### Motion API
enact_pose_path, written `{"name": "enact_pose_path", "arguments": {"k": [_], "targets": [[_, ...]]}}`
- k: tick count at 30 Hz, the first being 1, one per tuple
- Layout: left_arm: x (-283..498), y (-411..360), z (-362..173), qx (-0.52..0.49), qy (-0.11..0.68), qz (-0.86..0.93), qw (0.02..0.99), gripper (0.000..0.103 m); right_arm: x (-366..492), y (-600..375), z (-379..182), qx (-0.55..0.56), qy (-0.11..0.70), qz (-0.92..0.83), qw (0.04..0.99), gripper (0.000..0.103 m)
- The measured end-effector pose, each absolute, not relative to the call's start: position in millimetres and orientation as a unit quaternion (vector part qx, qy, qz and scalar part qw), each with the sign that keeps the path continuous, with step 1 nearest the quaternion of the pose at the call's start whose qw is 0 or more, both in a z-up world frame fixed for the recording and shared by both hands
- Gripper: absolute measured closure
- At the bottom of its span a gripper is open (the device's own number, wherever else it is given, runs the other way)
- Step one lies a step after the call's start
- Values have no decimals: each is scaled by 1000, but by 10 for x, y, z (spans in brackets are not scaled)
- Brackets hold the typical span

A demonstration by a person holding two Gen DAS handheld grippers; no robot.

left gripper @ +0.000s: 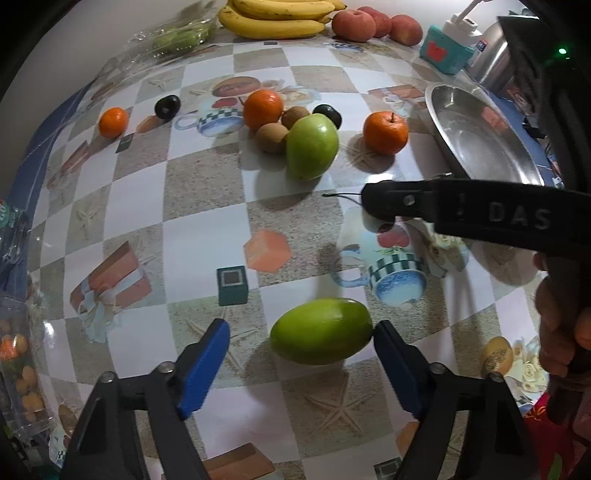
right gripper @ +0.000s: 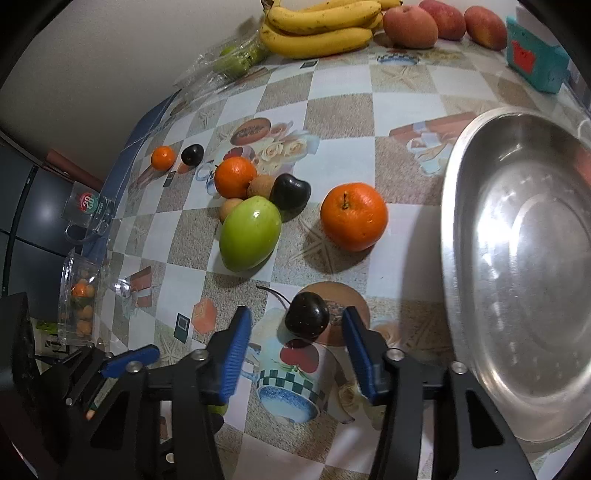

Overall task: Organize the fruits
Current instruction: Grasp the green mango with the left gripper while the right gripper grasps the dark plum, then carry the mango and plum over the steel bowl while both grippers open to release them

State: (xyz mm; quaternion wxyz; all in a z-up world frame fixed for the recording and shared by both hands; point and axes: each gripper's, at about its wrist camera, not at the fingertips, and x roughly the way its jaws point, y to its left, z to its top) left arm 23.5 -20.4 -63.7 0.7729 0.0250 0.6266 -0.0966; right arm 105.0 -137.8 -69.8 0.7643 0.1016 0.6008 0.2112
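My left gripper is open, and a green mango-shaped fruit lies on the table between its blue pads, touching the right pad. My right gripper is open around a dark cherry with a stem that rests on the table. A cluster of fruit lies further out: a second green fruit, oranges, kiwis and dark cherries. An empty steel bowl stands at the right.
Bananas and red apples lie at the table's far edge, with a clear plastic box of green fruit to their left. A teal carton stands far right. A clear box of small oranges sits at the left edge.
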Motion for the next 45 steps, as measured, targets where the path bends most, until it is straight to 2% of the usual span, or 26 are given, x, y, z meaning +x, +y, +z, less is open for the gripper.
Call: {"name": "enact_pose_path", "arguments": {"k": [7,11,16,34,40,45], "targets": [[286,-353,-641,20,626,-119,770,43,1071,-1364,-713,108,601,209,764,62],[280,-418,-648,22,625,-119,771,43,1083,-1362,-728,112,601,205,765,67],[297,-421,-649,15,626,-118,771,43,1073,-1416,-724,117,601,199,765,78],[411,220,-371,-45,615,-46,786,43,969,-1501,-530,152,591,211,763,79],[618,309,-137,-76,592,0,802,43,909,-1613,-319,155,576,212,774,79],[762,88,21,-107,566,14,817,43,901,-1848,-187,164,564,192,786,79]]}}
